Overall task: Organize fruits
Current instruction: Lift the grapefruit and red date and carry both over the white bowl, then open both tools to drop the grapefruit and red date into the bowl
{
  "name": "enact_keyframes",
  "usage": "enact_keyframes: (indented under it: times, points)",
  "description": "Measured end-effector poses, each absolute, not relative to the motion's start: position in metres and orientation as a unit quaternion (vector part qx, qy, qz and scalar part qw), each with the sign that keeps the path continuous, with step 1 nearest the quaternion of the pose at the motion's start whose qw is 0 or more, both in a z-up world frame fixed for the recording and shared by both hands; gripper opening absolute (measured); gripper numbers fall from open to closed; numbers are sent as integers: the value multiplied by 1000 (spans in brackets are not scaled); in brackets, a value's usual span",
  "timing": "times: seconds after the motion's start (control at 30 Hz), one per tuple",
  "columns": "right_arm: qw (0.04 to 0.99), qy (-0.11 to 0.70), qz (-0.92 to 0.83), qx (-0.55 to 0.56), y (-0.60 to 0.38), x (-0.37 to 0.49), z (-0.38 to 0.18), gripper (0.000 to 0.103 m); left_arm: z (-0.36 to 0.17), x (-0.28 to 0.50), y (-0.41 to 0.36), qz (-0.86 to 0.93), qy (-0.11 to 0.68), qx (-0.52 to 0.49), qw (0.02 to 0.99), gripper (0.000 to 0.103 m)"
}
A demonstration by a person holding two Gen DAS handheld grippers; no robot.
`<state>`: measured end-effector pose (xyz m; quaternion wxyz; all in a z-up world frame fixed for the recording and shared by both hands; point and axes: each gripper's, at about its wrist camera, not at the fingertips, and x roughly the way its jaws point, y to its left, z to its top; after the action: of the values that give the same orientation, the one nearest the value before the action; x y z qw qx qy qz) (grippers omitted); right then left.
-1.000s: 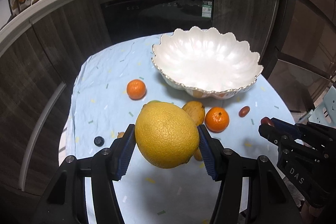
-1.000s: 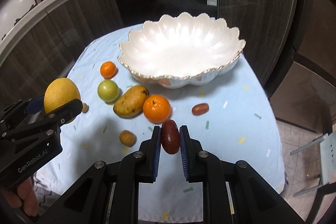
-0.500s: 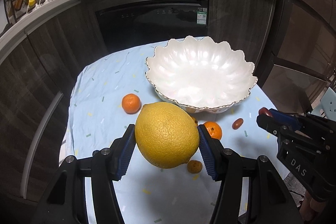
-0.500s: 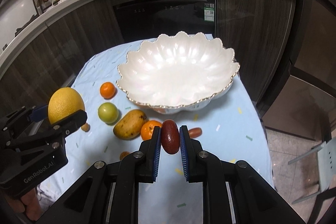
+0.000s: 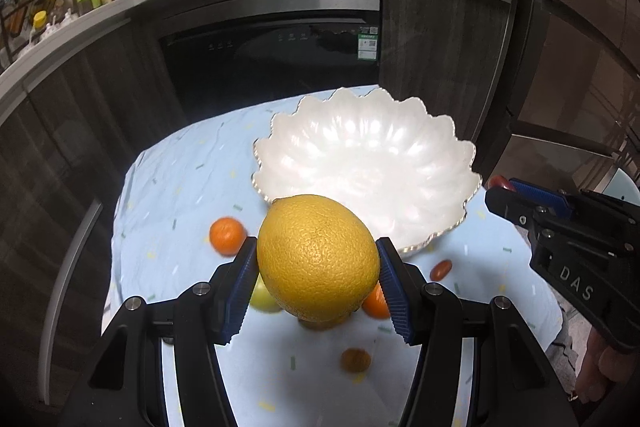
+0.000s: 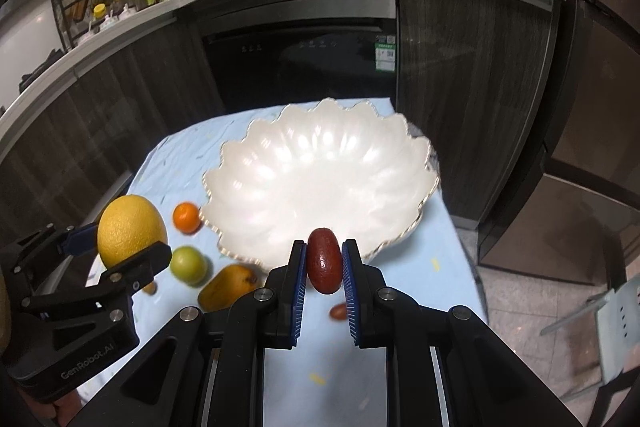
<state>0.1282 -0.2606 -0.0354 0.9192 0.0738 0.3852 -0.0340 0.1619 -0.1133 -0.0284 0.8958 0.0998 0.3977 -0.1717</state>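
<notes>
My left gripper (image 5: 316, 247) is shut on a large yellow citrus (image 5: 318, 257), held in the air just before the near rim of the white scalloped bowl (image 5: 400, 155). My right gripper (image 6: 324, 249) is shut on a small dark red oval fruit (image 6: 324, 261), which hangs in front of the bowl (image 6: 320, 167) at its near edge. The bowl has nothing in it. In the right wrist view the left gripper with the citrus (image 6: 132, 229) shows at the left. The left wrist view has the right gripper (image 5: 504, 193) at its right edge.
On the light blue tablecloth (image 5: 180, 187) lie a tangerine (image 6: 186, 217), a green fruit (image 6: 188, 264), a mango (image 6: 228, 287), an orange (image 5: 376, 301), a second small red fruit (image 5: 441, 269) and a small brown fruit (image 5: 355, 359). Dark cabinets and an oven stand behind the table. A chair (image 6: 616, 315) is at the right.
Both grippers have risen and come closer to the bowl, each still holding its fruit. The loose fruits on the cloth now sit lower in both views.
</notes>
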Motion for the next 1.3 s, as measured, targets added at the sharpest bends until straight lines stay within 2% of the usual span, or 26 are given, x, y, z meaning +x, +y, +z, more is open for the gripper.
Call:
enact_keyframes:
  times: [0.63,1.3]
  points:
    - [915,392,-70,66,-293,182,-53,19,-45,222,-142,-191,403,108,888,57]
    - [897,428,-71,87,-307,211,-87,21,-85,250,-158,-182,463,121,859,58]
